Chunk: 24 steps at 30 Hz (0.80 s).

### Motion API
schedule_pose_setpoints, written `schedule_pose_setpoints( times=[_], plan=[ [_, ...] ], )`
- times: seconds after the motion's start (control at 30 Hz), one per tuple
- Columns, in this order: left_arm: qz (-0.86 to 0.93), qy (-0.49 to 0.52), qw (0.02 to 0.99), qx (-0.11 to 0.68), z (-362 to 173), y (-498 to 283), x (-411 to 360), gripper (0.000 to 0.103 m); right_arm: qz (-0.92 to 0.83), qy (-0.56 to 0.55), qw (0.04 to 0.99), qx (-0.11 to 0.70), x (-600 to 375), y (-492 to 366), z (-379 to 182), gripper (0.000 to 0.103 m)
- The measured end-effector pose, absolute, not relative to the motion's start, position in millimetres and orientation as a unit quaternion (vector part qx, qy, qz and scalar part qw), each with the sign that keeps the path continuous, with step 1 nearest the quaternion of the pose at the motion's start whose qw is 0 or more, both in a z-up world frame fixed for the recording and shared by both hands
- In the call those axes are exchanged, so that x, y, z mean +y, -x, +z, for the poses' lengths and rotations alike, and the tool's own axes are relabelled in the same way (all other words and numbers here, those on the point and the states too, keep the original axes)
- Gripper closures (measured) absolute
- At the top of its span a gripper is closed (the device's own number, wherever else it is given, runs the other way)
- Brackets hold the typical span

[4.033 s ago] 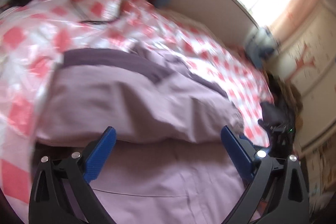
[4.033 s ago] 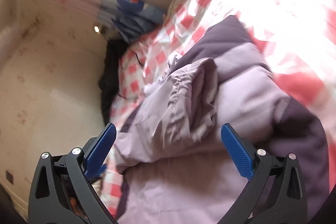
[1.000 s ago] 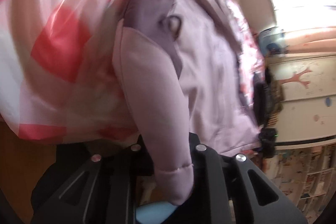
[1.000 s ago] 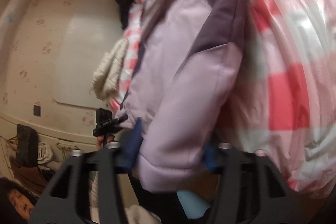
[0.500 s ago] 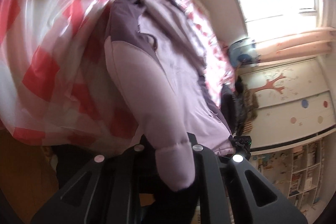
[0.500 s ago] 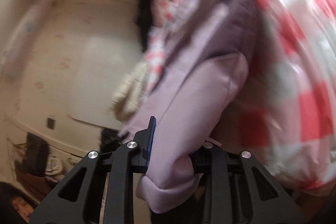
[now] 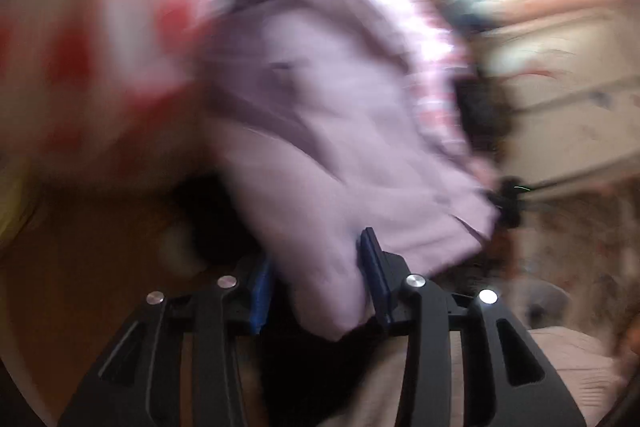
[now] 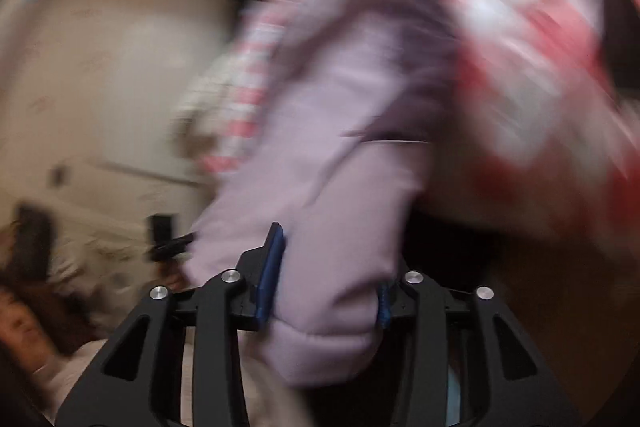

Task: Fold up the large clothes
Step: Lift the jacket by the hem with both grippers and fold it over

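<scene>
Left tongs (image 7: 316,283) are gripping one lilac cuff end of the padded jacket (image 7: 340,131); the jaws are opening, though the blue pads are pressing the sleeve on both sides. Right tongs (image 8: 326,275) are holding the other sleeve end (image 8: 332,307) likewise, jaws also opening, fabric bulging between them. Probable reason for the paired grip: drawing both sleeves toward the person to lay the jacket flat for folding. Beyond, the jacket body is lying on the bed's red-and-white checked quilt (image 7: 92,39). Frames are heavily blurred; farther room detail is unreadable.
</scene>
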<state>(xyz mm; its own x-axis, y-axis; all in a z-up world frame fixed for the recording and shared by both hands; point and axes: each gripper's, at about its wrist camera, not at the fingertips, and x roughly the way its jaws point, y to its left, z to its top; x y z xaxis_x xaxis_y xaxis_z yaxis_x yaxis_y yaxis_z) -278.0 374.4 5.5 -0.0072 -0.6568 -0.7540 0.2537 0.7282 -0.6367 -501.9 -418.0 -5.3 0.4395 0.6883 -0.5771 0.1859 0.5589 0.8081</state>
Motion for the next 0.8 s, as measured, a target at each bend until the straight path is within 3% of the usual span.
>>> schedule_pose_setpoints(
  times=[0.07,0.13,0.2,0.23,0.27,0.43,0.53,0.7,0.8],
  plan=[
    [-0.216,0.182,0.707,0.649,-18,270,429,0.062,0.095,-0.426,0.745,0.504,-438,507,-14,0.059],
    [-0.155,0.201,0.743,0.62,-6,259,457,0.061,0.065,-0.396,0.779,0.481,-445,487,8,0.047],
    [-0.17,0.176,0.791,0.561,32,240,443,0.045,0.06,-0.347,0.823,0.446,-436,448,38,0.021],
    [-0.189,0.151,0.816,0.525,53,228,418,0.031,0.061,-0.314,0.846,0.425,-425,420,54,0.011],
    [-0.203,0.135,0.831,0.5,65,217,397,0.023,0.066,-0.283,0.867,0.405,-411,387,67,0.01],
    [-0.308,0.057,0.85,0.423,84,127,217,0.023,0.041,-0.169,0.92,0.352,-355,230,81,0.008],
    [-0.305,0.062,0.866,0.39,66,69,146,0.022,0.015,-0.169,0.914,0.368,-347,149,48,0.008],
    [-0.263,0.1,0.835,0.473,-22,-12,90,0.022,-0.034,-0.193,0.861,0.47,-378,83,-58,0.007],
    [-0.253,0.07,0.84,0.475,-43,-13,79,0.022,-0.034,-0.156,0.863,0.479,-374,79,-51,0.007]
  ],
)
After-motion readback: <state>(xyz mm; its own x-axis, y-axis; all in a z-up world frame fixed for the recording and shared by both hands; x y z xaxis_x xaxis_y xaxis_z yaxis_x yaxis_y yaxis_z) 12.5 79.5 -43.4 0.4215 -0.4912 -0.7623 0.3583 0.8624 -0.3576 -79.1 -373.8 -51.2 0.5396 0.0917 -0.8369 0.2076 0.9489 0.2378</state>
